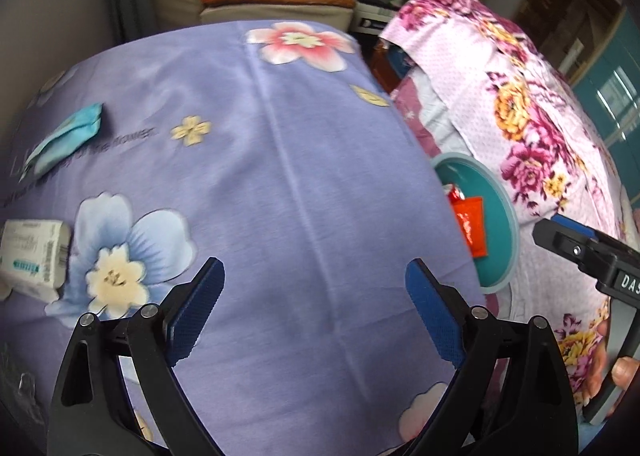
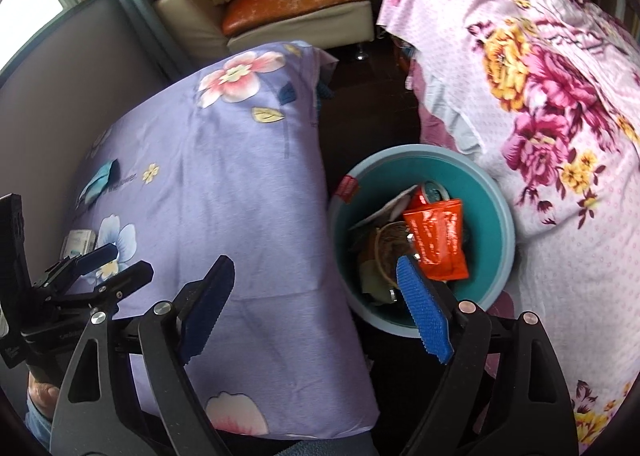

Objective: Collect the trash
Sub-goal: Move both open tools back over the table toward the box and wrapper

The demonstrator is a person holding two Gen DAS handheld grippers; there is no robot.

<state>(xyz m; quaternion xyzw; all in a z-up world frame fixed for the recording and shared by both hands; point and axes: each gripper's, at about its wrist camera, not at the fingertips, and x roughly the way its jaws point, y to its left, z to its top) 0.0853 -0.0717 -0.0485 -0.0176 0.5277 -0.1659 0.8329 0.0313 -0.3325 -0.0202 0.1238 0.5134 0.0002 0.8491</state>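
The left tongs (image 1: 314, 308) hang released, blue pads spread wide, over the lilac flower-print cloth covering the worktop (image 1: 280, 160). On that cloth, at nine o'clock in the left wrist view, lie a crumpled teal wrapper (image 1: 66, 140) and, below it, a white printed packet (image 1: 34, 258). The right tongs (image 2: 316, 308) are likewise released and grasp nothing, poised above the round teal bin (image 2: 494, 212) at two o'clock, which holds an orange foil pouch (image 2: 438, 242) among other scraps.

Lilac flowered cloth (image 1: 280, 176), teal bin (image 2: 496, 216), orange-red packet (image 2: 438, 244), pink floral cover (image 2: 560, 116)
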